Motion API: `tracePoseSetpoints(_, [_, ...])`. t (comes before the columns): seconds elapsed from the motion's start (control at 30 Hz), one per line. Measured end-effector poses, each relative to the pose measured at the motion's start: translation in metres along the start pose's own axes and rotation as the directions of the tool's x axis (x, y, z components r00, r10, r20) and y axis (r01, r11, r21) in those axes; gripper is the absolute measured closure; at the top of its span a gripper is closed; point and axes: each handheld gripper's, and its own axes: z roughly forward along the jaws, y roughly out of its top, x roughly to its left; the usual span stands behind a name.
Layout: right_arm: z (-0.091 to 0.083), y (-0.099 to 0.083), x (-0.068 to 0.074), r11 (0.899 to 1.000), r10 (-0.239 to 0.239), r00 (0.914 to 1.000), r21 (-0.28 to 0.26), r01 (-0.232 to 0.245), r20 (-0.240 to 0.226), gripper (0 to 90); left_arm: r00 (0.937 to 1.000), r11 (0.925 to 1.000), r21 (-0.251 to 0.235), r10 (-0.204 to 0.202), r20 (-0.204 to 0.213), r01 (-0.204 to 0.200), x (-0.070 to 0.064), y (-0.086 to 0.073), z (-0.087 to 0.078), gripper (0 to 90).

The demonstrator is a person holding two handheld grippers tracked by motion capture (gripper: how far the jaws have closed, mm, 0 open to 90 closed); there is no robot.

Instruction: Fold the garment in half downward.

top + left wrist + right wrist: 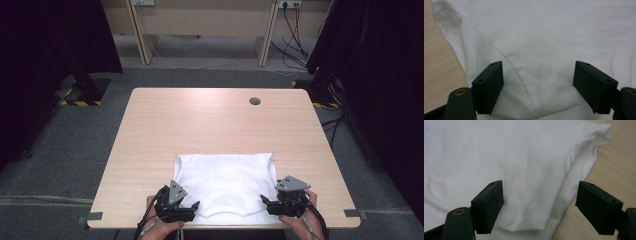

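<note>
Left claw [192,207] sits at the counter's [210,120] near edge, jaws spread wide over the near left corner of the folded white shirt [227,185], nothing gripped. The shirt lies flat along the near edge, a little right of centre. Right claw [265,201] hovers over the shirt's near right corner, jaws wide apart too, holding nothing.

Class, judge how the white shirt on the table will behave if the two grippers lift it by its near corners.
The shirt will probably droop: its soft creases suggest limp cloth. It looks thin, so likely light. The folded layers may slide apart.
</note>
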Motion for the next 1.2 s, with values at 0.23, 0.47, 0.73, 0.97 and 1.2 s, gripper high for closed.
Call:
tracePoseSetpoints(0.23, [0.015, 0.015, 0.015, 0.999, 0.002, 0.9969, -0.047, -0.006, -0.078, 20.3, 0.9972, 0.998, -0.032, -0.057, -0.048, 0.055, 0.015, 0.0, -0.013, 19.1])
tracePoseSetpoints(0.47, [0.031, 0.015, 0.025, 0.999, 0.002, 0.9915, 0.039, 0.003, -0.13, 12.9, 0.9873, 0.9939, 0.005, -0.109, -0.116, 0.11, 0.029, -0.009, -0.016, 13.8])
tracePoseSetpoints(0.73, [0.024, 0.011, 0.009, 0.996, 0.029, 0.9917, 0.088, -0.018, -0.125, 11.4, 0.9776, 0.986, 0.03, -0.158, -0.138, 0.164, 0.043, -0.018, -0.022, 7.4])
tracePoseSetpoints(0.97, [0.016, 0.001, -0.007, 0.996, 0.015, 0.9902, 0.094, -0.002, -0.139, 11.4, 0.975, 0.9856, 0.053, -0.15, -0.164, 0.161, 0.048, -0.025, -0.023, 6.6])
tracePoseSetpoints(1.2, [0.009, -0.006, -0.02, 0.994, 0.028, 0.9917, 0.109, -0.015, -0.126, 11.4, 0.977, 0.9881, 0.048, -0.136, -0.164, 0.146, 0.049, -0.026, -0.023, 5.0])
